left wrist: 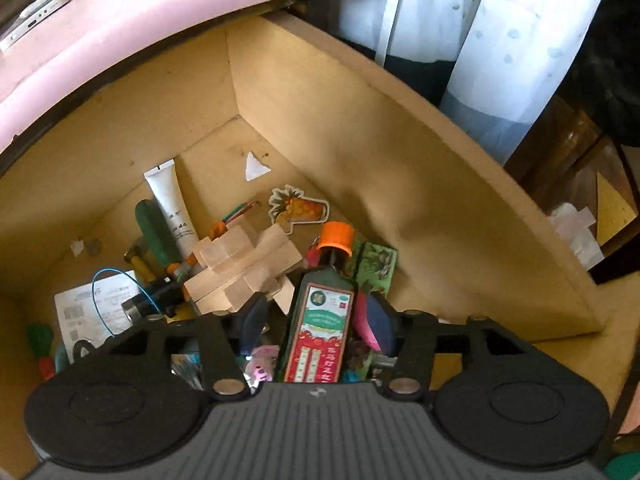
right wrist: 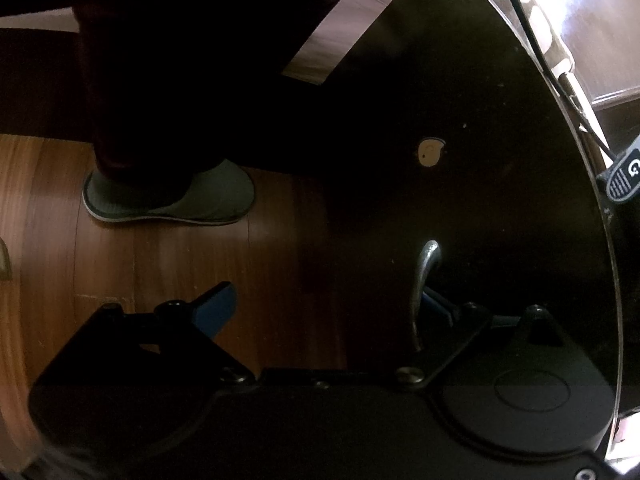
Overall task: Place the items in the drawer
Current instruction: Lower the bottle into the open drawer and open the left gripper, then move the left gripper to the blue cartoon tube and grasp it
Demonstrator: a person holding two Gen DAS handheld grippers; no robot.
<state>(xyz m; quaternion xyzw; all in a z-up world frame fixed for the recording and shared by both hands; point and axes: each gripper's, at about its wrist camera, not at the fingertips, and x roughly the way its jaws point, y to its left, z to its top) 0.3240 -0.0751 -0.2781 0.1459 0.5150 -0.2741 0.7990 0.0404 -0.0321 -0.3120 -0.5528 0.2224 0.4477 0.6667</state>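
Left wrist view: our left gripper (left wrist: pixel 314 320) hangs low in the drawer (left wrist: pixel 400 168) with the bottle (left wrist: pixel 320 320) between its blue pads (left wrist: pixel 380 320). The jaws stand part open and a gap shows on each side, so we judge the bottle loose, resting on the clutter. It looks like dark glass with a glossy label and an orange cap (left wrist: pixel 335 238): stiff, fairly heavy, slippery and breakable. The best hold is across the flat labelled body, not the cap. Beyond lie wooden blocks (left wrist: pixel 240 268), a white tube (left wrist: pixel 172 208) and a pineapple sticker (left wrist: pixel 298 210) on the bare board floor. A pink edge (left wrist: pixel 120 32) overhangs the far wall. In the right wrist view our right gripper (right wrist: pixel 328 312) gapes wide and empty by the handle (right wrist: pixel 424 280) of a dark front, over wood floor (right wrist: pixel 60 240).
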